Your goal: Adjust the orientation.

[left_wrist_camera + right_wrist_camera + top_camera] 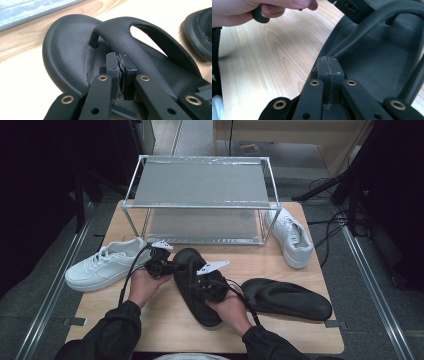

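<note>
High view: both grippers sit over the black flip-flop at the table's front centre, left gripper at its toe end, right gripper at mid-sole, second flip-flop just to the right. Left gripper view: jaws nearly together, pads pressed against the flip-flop's strap; can't tell if they actually pinch it. Right gripper view: jaws fully together at the flip-flop's edge, nothing visibly between them.
</note>
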The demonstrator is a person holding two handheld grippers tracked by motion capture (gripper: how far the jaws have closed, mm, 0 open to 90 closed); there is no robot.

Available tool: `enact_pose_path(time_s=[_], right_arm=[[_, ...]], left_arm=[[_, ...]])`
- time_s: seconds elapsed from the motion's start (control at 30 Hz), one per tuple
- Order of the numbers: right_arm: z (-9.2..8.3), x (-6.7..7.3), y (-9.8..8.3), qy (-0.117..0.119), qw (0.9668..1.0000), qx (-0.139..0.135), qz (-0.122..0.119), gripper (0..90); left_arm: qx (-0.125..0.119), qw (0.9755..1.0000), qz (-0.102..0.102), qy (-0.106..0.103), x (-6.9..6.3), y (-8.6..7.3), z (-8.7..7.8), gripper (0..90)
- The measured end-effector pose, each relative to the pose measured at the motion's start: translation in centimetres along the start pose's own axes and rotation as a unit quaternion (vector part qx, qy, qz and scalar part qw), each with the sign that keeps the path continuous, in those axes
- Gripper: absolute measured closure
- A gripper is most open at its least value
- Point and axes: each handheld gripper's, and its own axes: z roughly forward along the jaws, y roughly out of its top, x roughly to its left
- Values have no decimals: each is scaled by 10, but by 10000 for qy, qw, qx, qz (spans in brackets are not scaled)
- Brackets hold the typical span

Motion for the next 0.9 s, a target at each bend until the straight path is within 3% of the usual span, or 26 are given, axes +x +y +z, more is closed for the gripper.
enact_pose_path(time_s=[0.1, 0.3, 0.9], right_arm=[[1, 1, 0, -8, 10000, 5, 4, 900], [0, 2, 1, -40, 10000, 20, 32, 900], [9, 2, 7, 40, 10000, -19, 22, 900]], left_arm=[[-6, 9999, -17, -133, 1, 3, 6, 873], [-27, 9999, -95, -140, 3, 5, 9, 877], [-57, 9998, -25, -189, 2, 9, 15, 892]])
